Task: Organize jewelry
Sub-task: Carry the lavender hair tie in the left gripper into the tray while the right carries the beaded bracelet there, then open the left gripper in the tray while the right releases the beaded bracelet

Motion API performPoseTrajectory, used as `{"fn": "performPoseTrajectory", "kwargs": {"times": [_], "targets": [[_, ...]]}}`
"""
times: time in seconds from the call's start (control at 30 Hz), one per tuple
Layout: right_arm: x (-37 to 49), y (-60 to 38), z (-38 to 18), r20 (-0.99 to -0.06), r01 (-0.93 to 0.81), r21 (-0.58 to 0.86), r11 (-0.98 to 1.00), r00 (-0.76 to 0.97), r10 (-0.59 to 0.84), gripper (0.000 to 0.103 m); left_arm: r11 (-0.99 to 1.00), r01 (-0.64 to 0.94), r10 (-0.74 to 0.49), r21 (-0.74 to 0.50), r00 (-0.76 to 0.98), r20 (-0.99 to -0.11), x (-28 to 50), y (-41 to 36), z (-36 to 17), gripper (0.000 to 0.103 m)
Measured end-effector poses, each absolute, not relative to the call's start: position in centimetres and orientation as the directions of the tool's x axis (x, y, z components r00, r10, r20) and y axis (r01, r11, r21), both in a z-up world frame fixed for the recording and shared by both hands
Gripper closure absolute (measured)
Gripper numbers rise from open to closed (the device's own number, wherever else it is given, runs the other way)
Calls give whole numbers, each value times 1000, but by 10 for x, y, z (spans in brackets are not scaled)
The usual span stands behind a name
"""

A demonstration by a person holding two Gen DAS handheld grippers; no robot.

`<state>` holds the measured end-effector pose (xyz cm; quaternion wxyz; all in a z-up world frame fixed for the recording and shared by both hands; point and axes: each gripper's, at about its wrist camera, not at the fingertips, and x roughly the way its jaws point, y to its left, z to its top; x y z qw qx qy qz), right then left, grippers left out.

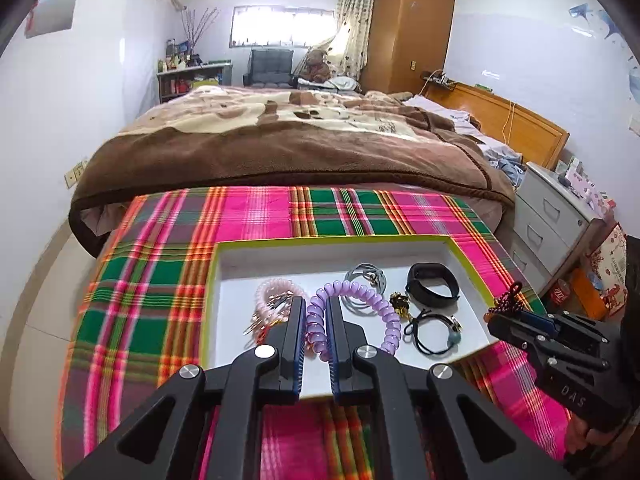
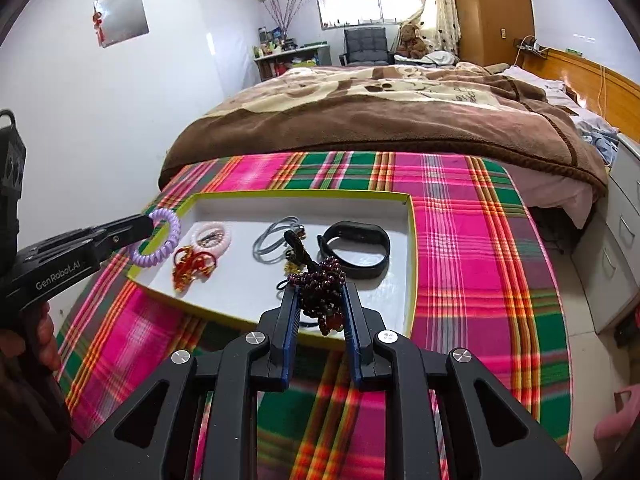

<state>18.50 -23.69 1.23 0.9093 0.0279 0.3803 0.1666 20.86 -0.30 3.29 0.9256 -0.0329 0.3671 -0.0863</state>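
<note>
- Two grippers are working over the shallow white cardboard tray with a yellow-green rim (image 1: pixel 256 245), which is sitting on the pink-and-green plaid cloth (image 1: pixel 160 280).
- Your left gripper (image 1: pixel 316 308) is clamping the purple spiral coil hair tie (image 1: pixel 352 292) between its blue-padded fingers (image 1: pixel 297 336); in the right wrist view the coil (image 2: pixel 158 240) is hanging off the gripper tip (image 2: pixel 146 227) above the tray's left rim, apparently lifted clear of the floor.
- Your right gripper (image 2: pixel 320 300) is squeezing the dark red beaded bracelet bundle (image 2: pixel 322 284); in the left wrist view the beads (image 1: pixel 508 300) are sticking out of its tip (image 1: pixel 496 316) just past the tray's right rim.
- Lying inside the tray: a pink spiral coil hair tie (image 1: pixel 276 292), a red-and-gold ornament (image 2: pixel 192 266) just in front of it, a grey looped cord (image 1: pixel 368 280), a black smart-watch band (image 1: pixel 434 288) and a black elastic tie with a grey-blue bead (image 1: pixel 436 332).
- A small gold-and-black charm (image 1: pixel 400 304) is resting between the grey cord and the black elastic.
- You're facing a bed with a brown-and-cream fleece blanket (image 1: pixel 280 132) behind the cloth.
</note>
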Motion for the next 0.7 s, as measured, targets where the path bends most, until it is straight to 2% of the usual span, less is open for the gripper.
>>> {"fn": "performPoseTrajectory", "kwargs": {"times": [0.4, 0.7], "targets": [[214, -246, -12, -748, -219, 103, 970, 626, 221, 82, 982, 135, -189, -133, 652, -734, 245, -21, -2, 93], [218, -240, -18, -757, -230, 60, 971, 623, 194, 81, 980, 151, -197, -131, 630, -751, 249, -29, -16, 93]]}}
